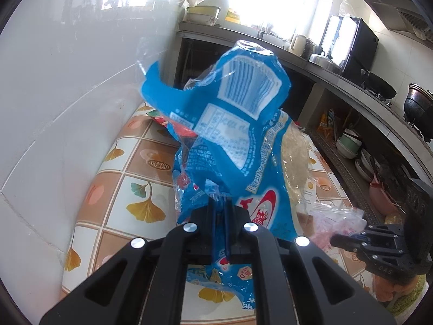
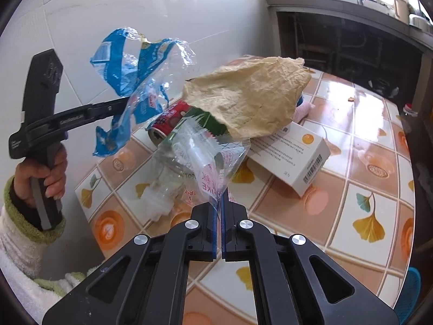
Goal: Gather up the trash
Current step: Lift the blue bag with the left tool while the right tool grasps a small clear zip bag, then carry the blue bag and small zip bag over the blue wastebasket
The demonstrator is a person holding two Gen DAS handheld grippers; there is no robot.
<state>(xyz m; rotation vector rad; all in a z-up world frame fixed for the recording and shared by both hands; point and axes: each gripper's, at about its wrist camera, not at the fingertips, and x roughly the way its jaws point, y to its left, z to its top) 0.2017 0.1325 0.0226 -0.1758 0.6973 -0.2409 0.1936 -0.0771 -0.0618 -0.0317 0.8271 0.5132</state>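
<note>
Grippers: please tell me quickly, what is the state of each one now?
Left gripper: closed on the blue plastic bag, held up.
Right gripper: closed on the clear plastic wrapper.

Both handheld tools are matte black plastic. The right gripper (image 2: 218, 211) has two flat fingers (image 2: 201, 230) lined with blue pads, angular linkage arms with cut-out windows, and round silver pivot screws (image 2: 191, 224). The left gripper (image 1: 220, 211) is built alike, with small raised lettering on its side. The person wears a fluffy white fleece sleeve (image 2: 16, 243) with a green-trimmed cuff.
</note>
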